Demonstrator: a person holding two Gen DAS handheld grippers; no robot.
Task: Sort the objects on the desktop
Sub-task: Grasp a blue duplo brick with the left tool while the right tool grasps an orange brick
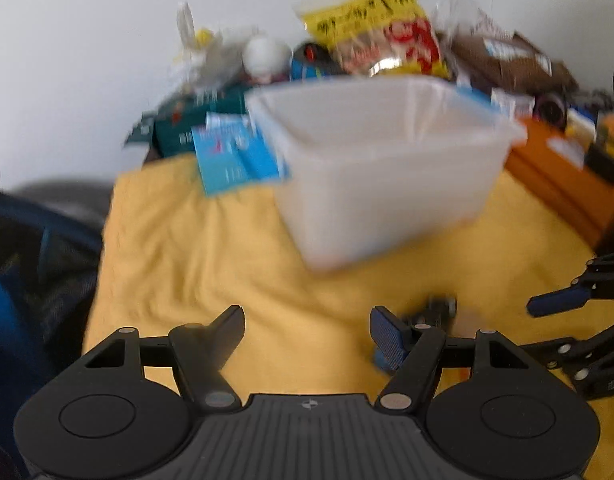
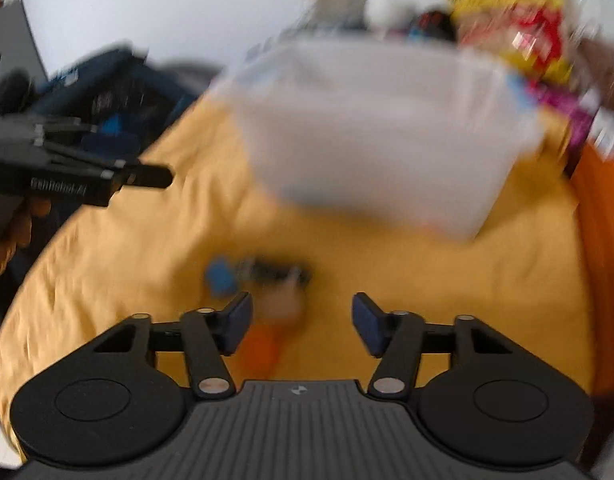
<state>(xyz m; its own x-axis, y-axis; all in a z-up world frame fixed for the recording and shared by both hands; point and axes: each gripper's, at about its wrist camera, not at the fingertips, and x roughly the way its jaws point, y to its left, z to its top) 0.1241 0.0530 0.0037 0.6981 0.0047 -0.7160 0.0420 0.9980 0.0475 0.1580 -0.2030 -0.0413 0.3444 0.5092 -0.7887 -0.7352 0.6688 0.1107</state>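
A yellow cloth (image 1: 195, 248) covers the desk, and a white translucent plastic bin (image 1: 387, 160) stands on it at the back. My left gripper (image 1: 307, 316) hangs open over bare cloth with nothing between its fingers. Just right of it lies a small dark object (image 1: 441, 308), blurred. In the right wrist view my right gripper (image 2: 303, 316) is open above the cloth. Ahead of it lie a small blue thing (image 2: 221, 276) and a black object (image 2: 275, 272), and an orange and beige item (image 2: 267, 344) lies by its left finger. All are blurred. The bin (image 2: 379, 136) stands beyond.
Behind the bin are piled a yellow and red snack bag (image 1: 383, 28), a brown bag (image 1: 511, 60), a blue booklet (image 1: 235, 156) and a dark green box (image 1: 195, 120). An orange box (image 1: 559, 168) borders the cloth at right. A dark blue bag (image 1: 27, 260) sits left.
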